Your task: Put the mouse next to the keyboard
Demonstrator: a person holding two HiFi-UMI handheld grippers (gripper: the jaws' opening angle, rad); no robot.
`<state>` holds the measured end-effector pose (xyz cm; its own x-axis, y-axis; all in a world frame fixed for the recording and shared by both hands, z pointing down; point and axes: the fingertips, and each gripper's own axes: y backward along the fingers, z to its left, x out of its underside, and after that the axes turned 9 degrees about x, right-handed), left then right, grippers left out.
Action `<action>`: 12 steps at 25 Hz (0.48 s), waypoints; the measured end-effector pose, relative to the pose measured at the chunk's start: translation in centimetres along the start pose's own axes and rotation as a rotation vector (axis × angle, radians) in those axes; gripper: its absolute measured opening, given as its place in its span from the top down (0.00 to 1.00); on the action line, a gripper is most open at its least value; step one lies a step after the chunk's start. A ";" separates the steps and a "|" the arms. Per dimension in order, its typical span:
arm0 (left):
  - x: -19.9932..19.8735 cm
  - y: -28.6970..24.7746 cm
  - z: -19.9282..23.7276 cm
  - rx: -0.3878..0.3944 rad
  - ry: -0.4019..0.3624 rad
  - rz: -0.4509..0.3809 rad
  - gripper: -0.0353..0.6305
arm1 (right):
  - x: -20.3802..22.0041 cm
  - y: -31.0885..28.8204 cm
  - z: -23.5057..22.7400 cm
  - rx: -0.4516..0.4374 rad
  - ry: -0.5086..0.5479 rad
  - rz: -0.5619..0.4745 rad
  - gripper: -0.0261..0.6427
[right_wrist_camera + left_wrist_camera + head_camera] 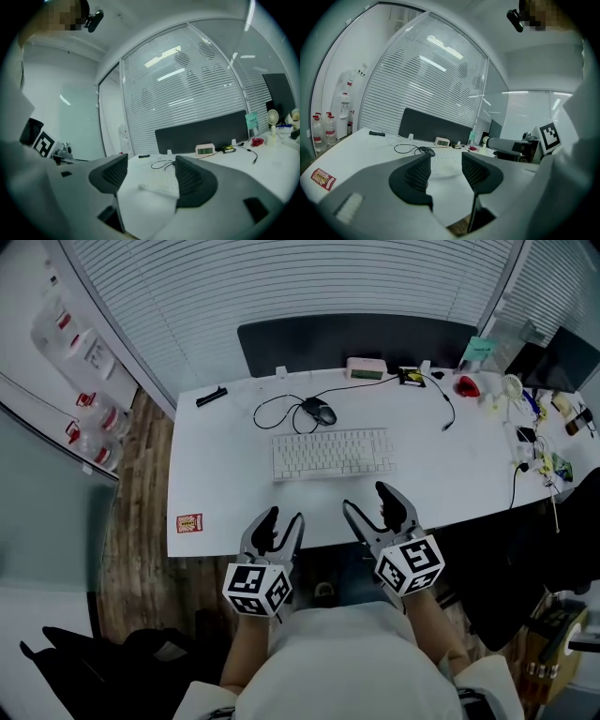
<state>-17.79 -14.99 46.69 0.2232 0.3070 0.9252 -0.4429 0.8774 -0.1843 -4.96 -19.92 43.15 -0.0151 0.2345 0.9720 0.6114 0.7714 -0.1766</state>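
A black wired mouse (320, 412) lies on the white desk (225, 493) just behind the white keyboard (330, 454), its cable looped to the left. The mouse (426, 151) shows small in the left gripper view, beyond the keyboard (443, 165). My left gripper (279, 528) is open and empty at the desk's near edge, left of centre. My right gripper (367, 502) is also open and empty, over the near edge in front of the keyboard (161, 187). Both stand well short of the mouse.
A dark partition panel (356, 341) runs along the desk's back. A small clock (366, 367), cables, a red object (466, 386) and clutter sit at the back right. A black marker (211, 397) lies back left, a red sticker (189, 522) front left. Water bottles (84, 409) stand on the floor at the left.
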 end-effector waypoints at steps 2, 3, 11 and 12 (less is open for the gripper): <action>-0.1 -0.7 0.8 -0.013 -0.002 -0.002 0.65 | 0.0 -1.2 -0.6 -0.003 0.005 0.002 0.51; -0.2 -1.0 1.2 -0.019 -0.004 -0.004 0.65 | 0.0 -1.9 -0.9 -0.005 0.008 0.005 0.51; -0.8 -4.1 4.4 -0.079 0.024 -0.014 0.65 | 0.0 -8.5 -3.9 -0.055 0.059 0.059 0.51; -0.9 -4.5 4.8 -0.088 0.028 -0.015 0.65 | 0.1 -9.6 -4.2 -0.063 0.071 0.067 0.51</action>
<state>-20.17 -20.96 48.29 0.2545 0.3026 0.9185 -0.3620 0.9105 -0.1997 -7.45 -29.77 45.54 0.0820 0.2405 0.9672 0.6574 0.7163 -0.2339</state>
